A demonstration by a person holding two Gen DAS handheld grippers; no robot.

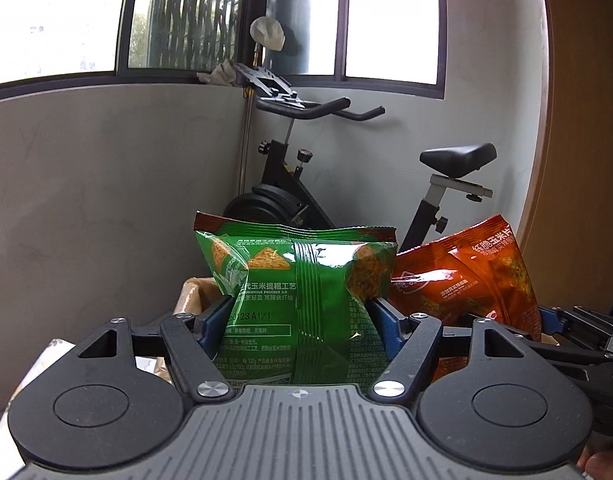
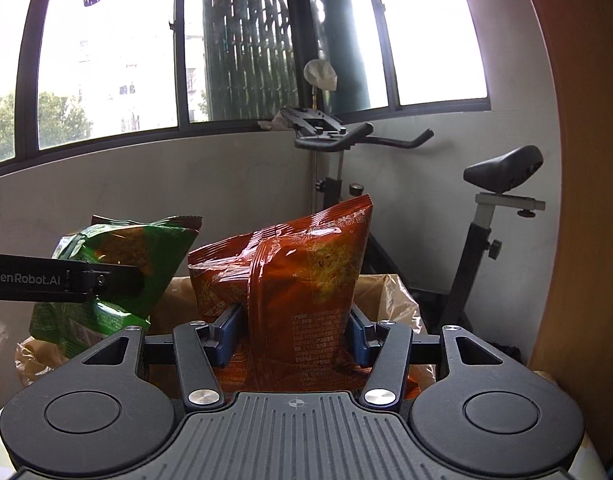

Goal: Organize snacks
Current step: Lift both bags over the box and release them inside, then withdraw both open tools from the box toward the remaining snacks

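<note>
Starting at the left, we hold the left gripper [image 1: 300,312] clamped on the green snack bag [image 1: 298,280]: both blue pads press into its sides and the foil buckles between them. The bag stands upright, back seam toward the lens, and its bottom edge is hidden behind the gripper body. From the right wrist view the same green bag [image 2: 118,276] shows only in part, crossed by the black finger bearing a printed brand name.

Next to the right, the right gripper [image 2: 292,332] is closed on the orange snack bag [image 2: 290,276], its pads squeezing the lower half while the top corner leans to the right. In the left wrist view that orange bag [image 1: 462,280] sits just beside the green one, its lower part cut off by the gripper frames.

Below and behind both bags we see a crumpled tan bag opening [image 2: 398,300], mostly hidden; we cannot tell what it holds. At the far left edge of the right view some pale and red shapes are too blurred to name.

Farther right stands an exercise bike [image 1: 438,184], its flywheel partly covered by the green bag. At the lower right corner of the left view a bit of a hand [image 1: 602,464] is cut off by the frame.

We count two snack bags, two grippers, one bike.
</note>
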